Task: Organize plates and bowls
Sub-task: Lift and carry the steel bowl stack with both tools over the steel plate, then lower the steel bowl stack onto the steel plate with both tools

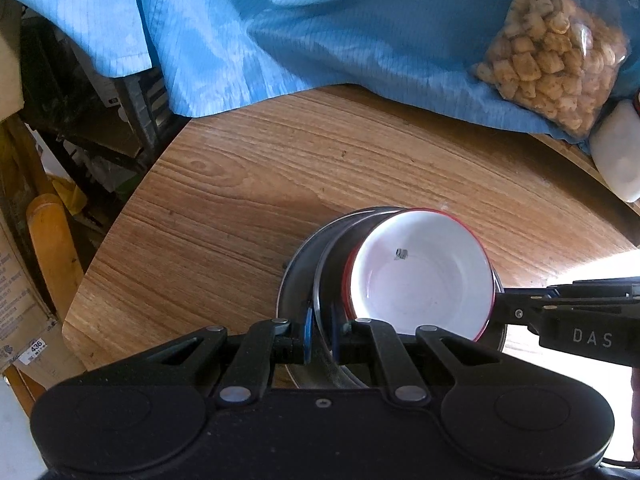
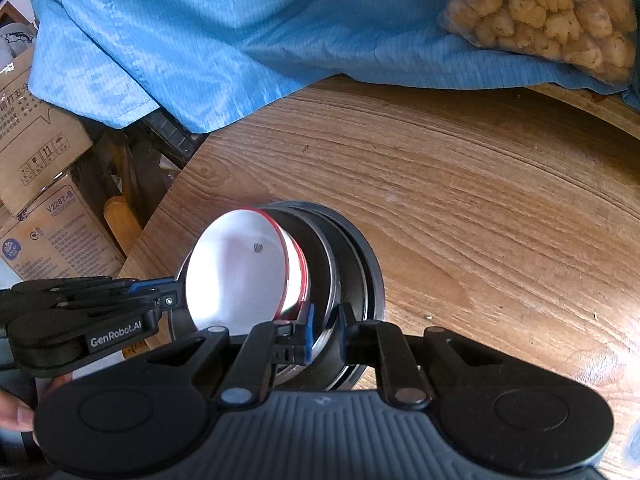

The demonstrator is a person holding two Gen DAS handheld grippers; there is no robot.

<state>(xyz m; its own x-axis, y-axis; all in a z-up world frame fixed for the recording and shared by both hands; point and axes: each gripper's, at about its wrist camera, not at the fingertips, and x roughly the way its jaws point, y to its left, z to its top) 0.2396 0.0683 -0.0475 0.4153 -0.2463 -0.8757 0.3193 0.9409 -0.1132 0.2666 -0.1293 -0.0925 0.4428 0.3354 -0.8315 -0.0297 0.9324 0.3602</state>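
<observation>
A white bowl with a red rim (image 1: 420, 276) (image 2: 236, 272) is nested in a steel bowl (image 1: 332, 264) (image 2: 320, 256), which sits in a wider dark metal dish (image 1: 296, 276) (image 2: 370, 264) on the wooden table (image 1: 280, 168). My left gripper (image 1: 320, 332) is shut on the steel bowl's near rim, one blue pad on each side of it. My right gripper (image 2: 325, 336) is shut on the same bowl's rim from the opposite side. Each gripper also shows in the other's view, the right gripper (image 1: 520, 312) and the left gripper (image 2: 168, 300). I cannot tell whether the stack rests on the table or is lifted.
A blue cloth (image 1: 300, 32) covers the back of the table, with a clear bag of snack pieces (image 1: 552, 52) on it and a white object (image 1: 616, 156) at the right edge. Cardboard boxes (image 2: 44, 152) and a yellow wooden handle (image 1: 48, 248) stand beyond the table's left edge. A hand (image 2: 16, 412) shows at lower left.
</observation>
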